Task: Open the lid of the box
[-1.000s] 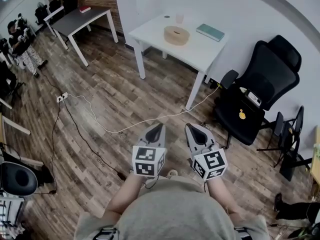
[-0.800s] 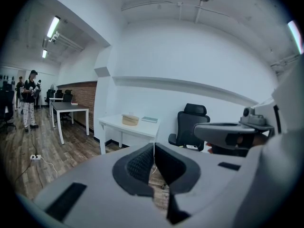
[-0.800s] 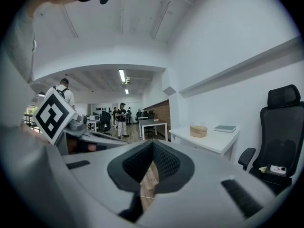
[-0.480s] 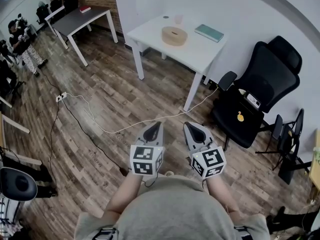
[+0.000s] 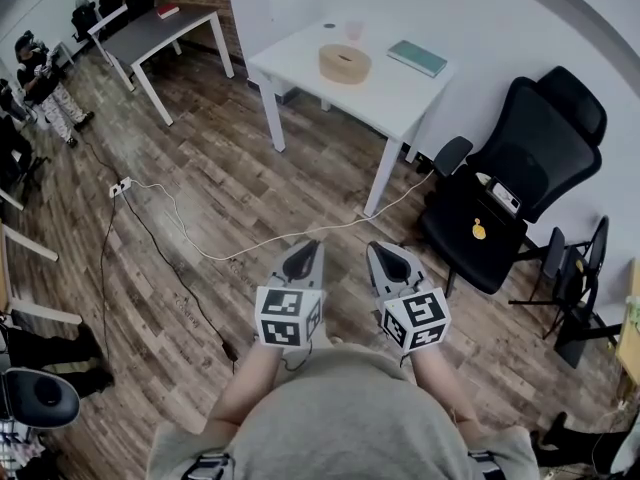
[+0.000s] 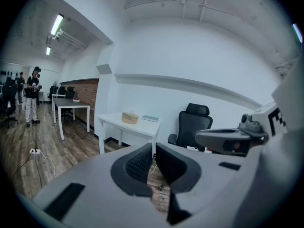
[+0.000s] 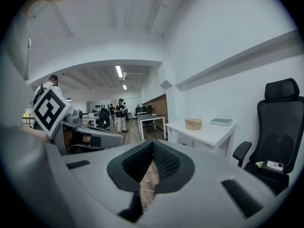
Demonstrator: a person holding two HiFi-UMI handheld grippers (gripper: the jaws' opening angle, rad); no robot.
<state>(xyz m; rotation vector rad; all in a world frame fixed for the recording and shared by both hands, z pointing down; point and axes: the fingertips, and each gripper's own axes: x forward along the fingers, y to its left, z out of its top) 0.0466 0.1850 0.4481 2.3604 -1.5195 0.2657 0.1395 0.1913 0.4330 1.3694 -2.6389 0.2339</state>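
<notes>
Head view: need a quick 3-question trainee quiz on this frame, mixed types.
1. True or false: the round box sits on the white table.
2. The left hand-held gripper and right hand-held gripper are: A) open; B) shut, empty; C) shut on the box.
3. Fill in: in the head view, right of the table stands a black office ___.
Key: 1 true; 2 B; 3 chair.
</notes>
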